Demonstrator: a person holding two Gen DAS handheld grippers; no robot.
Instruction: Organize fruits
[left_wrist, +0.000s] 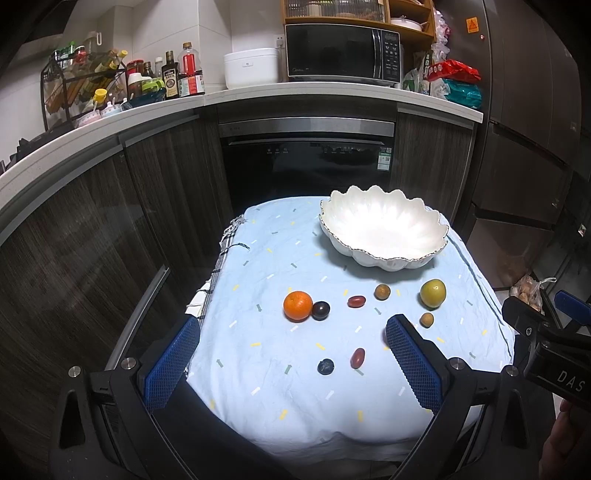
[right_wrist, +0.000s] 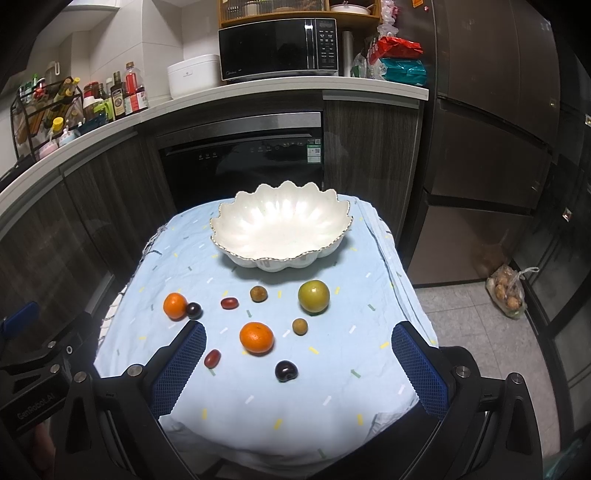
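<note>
The fruits lie loose on a pale blue cloth (right_wrist: 332, 391) with small coloured dashes, in front of a white scalloped bowl (right_wrist: 280, 225) that stands at the far side of the cloth with nothing in it. In the right wrist view a green apple (right_wrist: 313, 296) sits nearest the bowl on the right, with a small brown longan (right_wrist: 258, 294) and a red cherry tomato (right_wrist: 229, 303) to its left. Further left an orange (right_wrist: 175, 305) touches a dark plum (right_wrist: 193, 310). Closer in lie a second orange (right_wrist: 256, 338), a second longan (right_wrist: 299, 326) just right of it, another cherry tomato (right_wrist: 212, 358) and a dark cherry (right_wrist: 286, 370). In the left wrist view a dark blueberry (left_wrist: 325, 366) rests beside that nearer tomato, and the second orange is hidden behind a blue pad. The left gripper (left_wrist: 293, 365) hovers low over the near edge of the cloth, its blue pads spread wide with nothing between them. The right gripper (right_wrist: 299, 367) hangs likewise, pads wide apart and empty, the cherry lying between them in the view. Behind the table stand dark cabinets, a built-in dishwasher (right_wrist: 240, 162) and a counter with a microwave (right_wrist: 277, 48), a white rice cooker (right_wrist: 192, 75) and bottles (right_wrist: 122, 92)
</note>
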